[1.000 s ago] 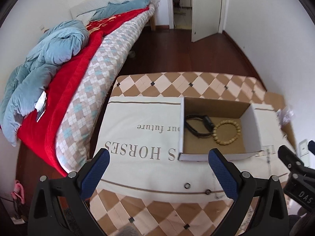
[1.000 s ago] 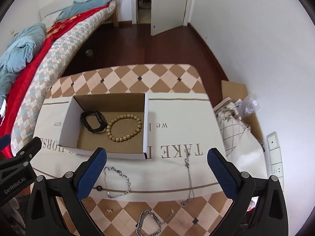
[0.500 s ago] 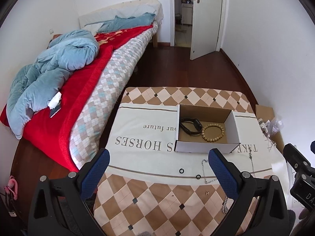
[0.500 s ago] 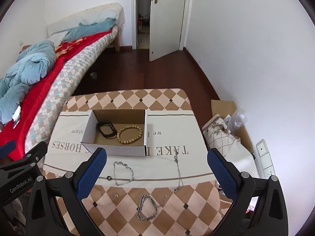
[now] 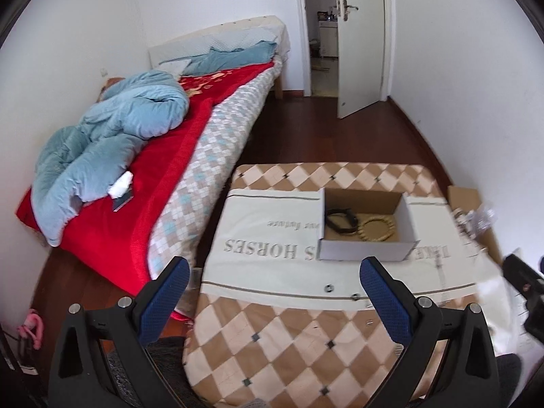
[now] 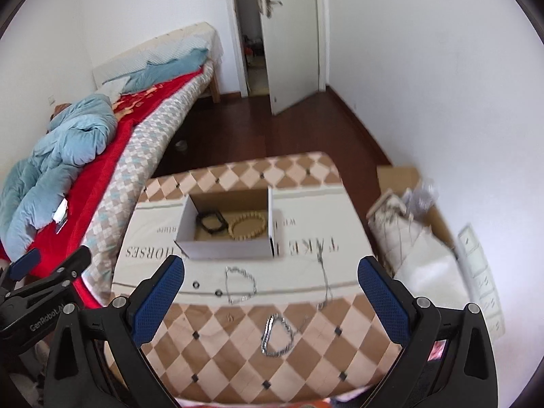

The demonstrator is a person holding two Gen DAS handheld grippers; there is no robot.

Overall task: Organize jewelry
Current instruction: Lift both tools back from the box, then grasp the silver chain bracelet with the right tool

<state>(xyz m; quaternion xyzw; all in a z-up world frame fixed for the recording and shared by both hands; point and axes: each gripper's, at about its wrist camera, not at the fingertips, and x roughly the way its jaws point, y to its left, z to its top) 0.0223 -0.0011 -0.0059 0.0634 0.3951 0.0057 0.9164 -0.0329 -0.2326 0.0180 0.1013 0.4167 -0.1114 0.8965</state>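
Note:
An open cardboard box [image 5: 365, 253] [image 6: 224, 248] stands on the table and holds a black band [image 5: 341, 220] [image 6: 210, 221] and a wooden bead bracelet [image 5: 376, 227] [image 6: 247, 227]. On the cloth in front of it lie two small rings [image 6: 196, 284], a silver bracelet [image 6: 240, 284], a thin chain [image 6: 324, 280] and a thick chain bracelet [image 6: 277, 336]. My left gripper [image 5: 272, 297] is open and empty, high above the table's near left corner. My right gripper [image 6: 270, 297] is open and empty, high above the near edge.
The table [image 5: 272, 350] has a checked cover and a printed cream cloth [image 6: 312, 248]. A bed [image 5: 142, 176] with red and blue bedding runs along the left. Cartons and bags [image 6: 408, 224] lie by the right wall. A door [image 5: 357, 40] stands open at the back.
Both grippers have pulled up and back from the table, so the box and jewelry look smaller and farther. Both stay open and empty.

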